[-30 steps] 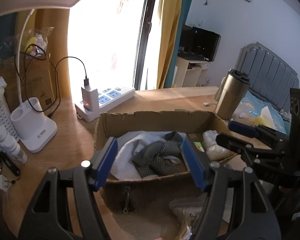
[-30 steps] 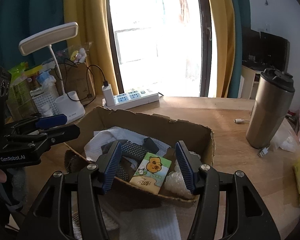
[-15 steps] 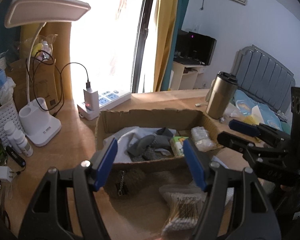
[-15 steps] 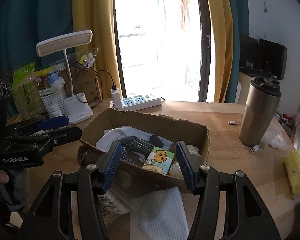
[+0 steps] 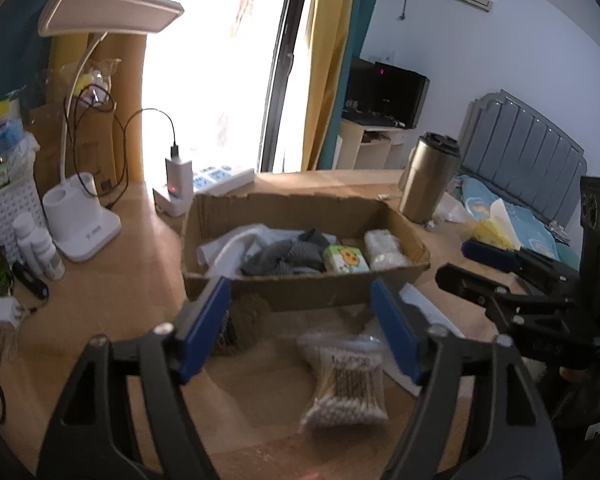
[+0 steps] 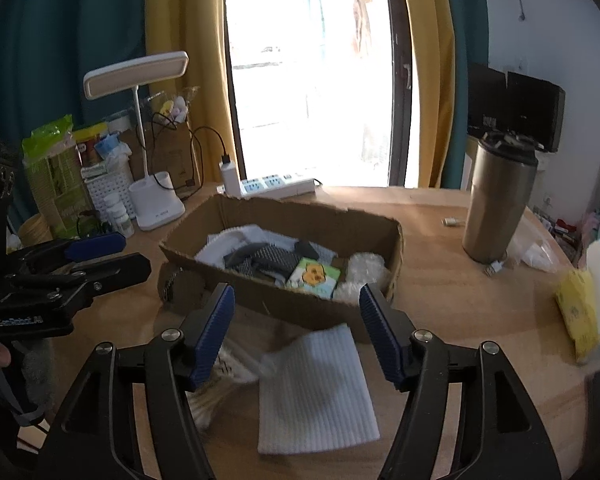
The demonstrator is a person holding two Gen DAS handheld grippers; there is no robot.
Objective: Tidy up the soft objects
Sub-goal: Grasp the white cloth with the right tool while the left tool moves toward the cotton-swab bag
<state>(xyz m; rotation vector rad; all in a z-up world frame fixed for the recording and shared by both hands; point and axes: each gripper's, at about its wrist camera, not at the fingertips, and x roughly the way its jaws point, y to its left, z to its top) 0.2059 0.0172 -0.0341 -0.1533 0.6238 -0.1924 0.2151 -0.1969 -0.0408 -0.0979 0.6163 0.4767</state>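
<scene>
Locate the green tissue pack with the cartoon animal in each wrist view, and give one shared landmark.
Left wrist: tissue pack sits centre frame, inside the cardboard box, right of the grey cloth.
Right wrist: tissue pack sits centre frame, against the box's near wall.
Shared landmark: steel tumbler.

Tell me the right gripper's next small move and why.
Probably lower the right gripper onto the white cloth. Its jaws stand open and empty right above the cloth, which lies flat on the table outside the box that already holds other soft things.
</scene>
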